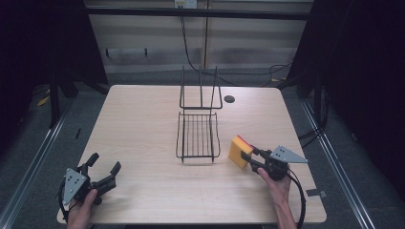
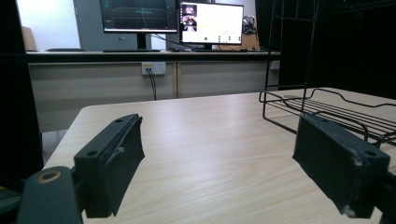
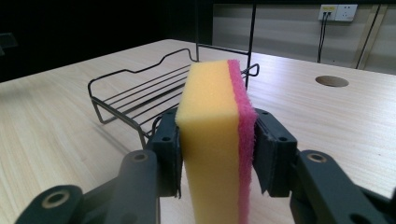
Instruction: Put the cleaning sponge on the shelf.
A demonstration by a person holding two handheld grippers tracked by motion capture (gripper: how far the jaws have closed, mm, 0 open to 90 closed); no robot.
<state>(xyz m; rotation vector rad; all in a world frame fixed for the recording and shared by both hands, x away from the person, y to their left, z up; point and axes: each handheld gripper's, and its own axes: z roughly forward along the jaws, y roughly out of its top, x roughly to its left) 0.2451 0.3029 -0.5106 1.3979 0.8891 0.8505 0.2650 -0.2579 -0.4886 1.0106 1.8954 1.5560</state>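
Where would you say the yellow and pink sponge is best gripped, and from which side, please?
Across its two broad faces, yellow foam on one pad and pink scouring layer on the other, coming in from its narrow edge on the person's side. The sponge stands upright on edge, so its thin dimension fits between the jaws. The right gripper already pinches it so, beside the wire rack.

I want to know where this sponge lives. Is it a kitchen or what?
Probably not a kitchen: it looks like a lab or office set up for recording. There are computer monitors on a desk, wall sockets with cables, and one bare table with a wire rack.
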